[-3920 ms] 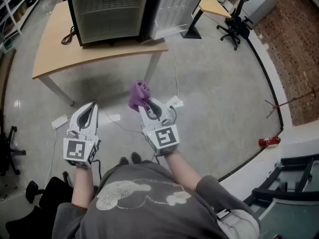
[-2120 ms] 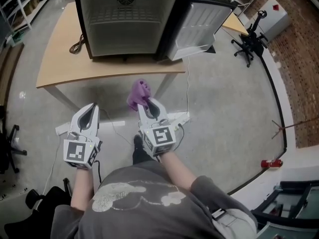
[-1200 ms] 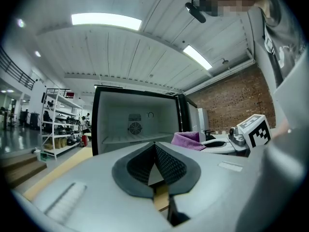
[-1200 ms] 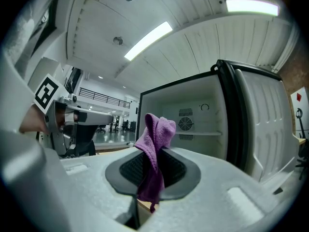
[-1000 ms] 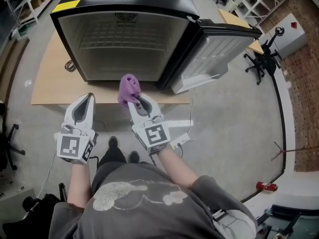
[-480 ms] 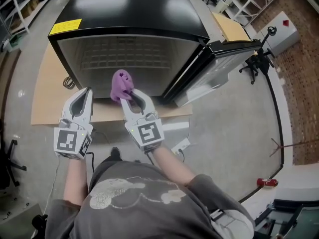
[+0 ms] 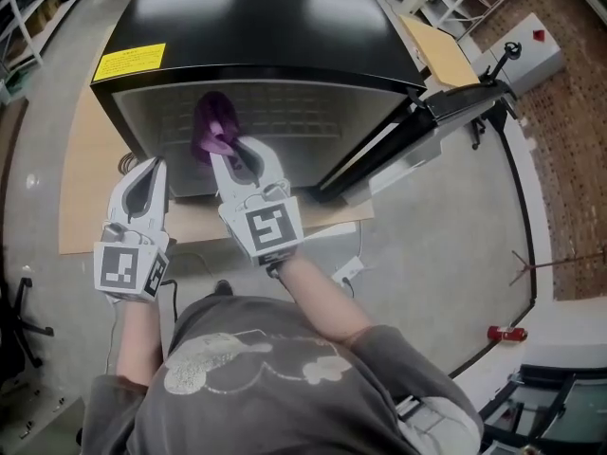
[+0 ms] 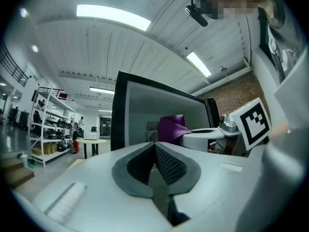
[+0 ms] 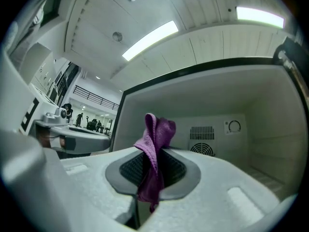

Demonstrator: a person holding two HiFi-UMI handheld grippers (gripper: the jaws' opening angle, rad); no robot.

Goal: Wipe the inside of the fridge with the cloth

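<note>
We held the right gripper (image 7: 232,154) with its jaws clamped on the purple cloth (image 7: 213,126). The cloth stood bunched above the jaw tips, at the open front of the fridge (image 7: 266,27). The left gripper (image 7: 150,171) was positioned just beside the right, jaws pressed together with nothing between them. The fridge stood on the wooden table (image 7: 81,188), its door (image 7: 446,112) swung open to the right.

Cloth (image 7: 213,126) purple. Fridge (image 7: 275,27) blk outside, white inside; yellow label (image 7: 129,62) on top. Left gripper (image 7: 152,169), right gripper (image 7: 230,150) white w/ blk-white sq markers (image 7: 261,230). Table (image 7: 81,197) tan wood.
</note>
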